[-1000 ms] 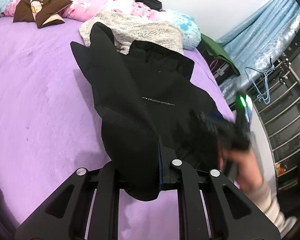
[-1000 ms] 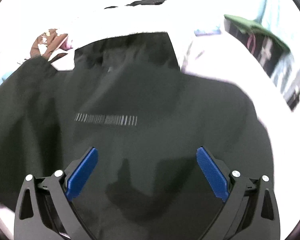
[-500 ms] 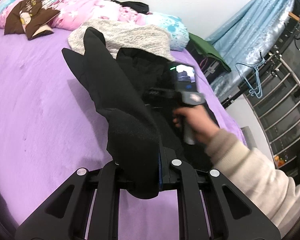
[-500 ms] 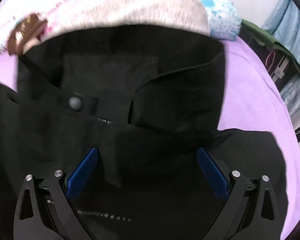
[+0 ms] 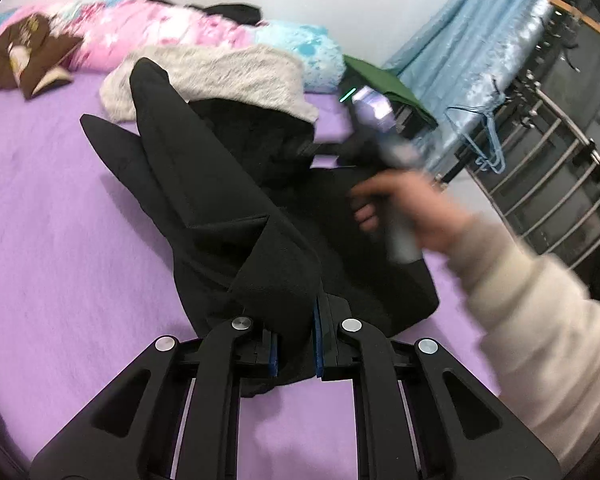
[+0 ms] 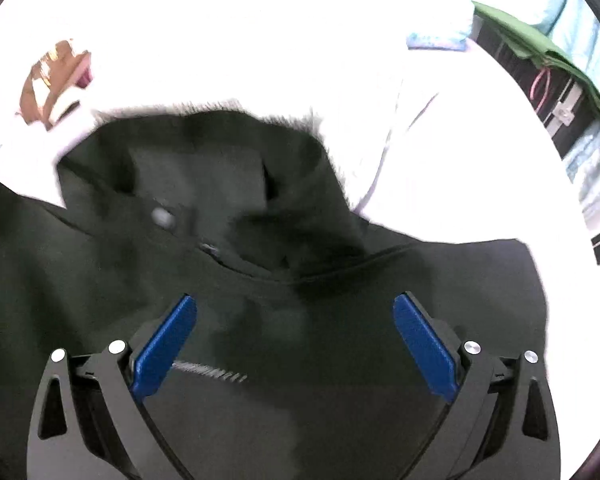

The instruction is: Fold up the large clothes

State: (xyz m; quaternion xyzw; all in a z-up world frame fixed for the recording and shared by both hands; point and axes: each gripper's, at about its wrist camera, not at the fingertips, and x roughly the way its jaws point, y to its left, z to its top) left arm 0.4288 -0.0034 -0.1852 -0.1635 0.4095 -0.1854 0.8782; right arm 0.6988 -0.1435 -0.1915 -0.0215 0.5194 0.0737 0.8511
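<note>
Left wrist: purple bedspread; left hand-held gripper clenches black coat; right released.

Black tongs with blue pads, silver screws; cream knit sleeve

black jacket chest print: a small pale line of characters, too blurred to read
brown cushion print: pale marks, unreadable
readable text: none
</note>
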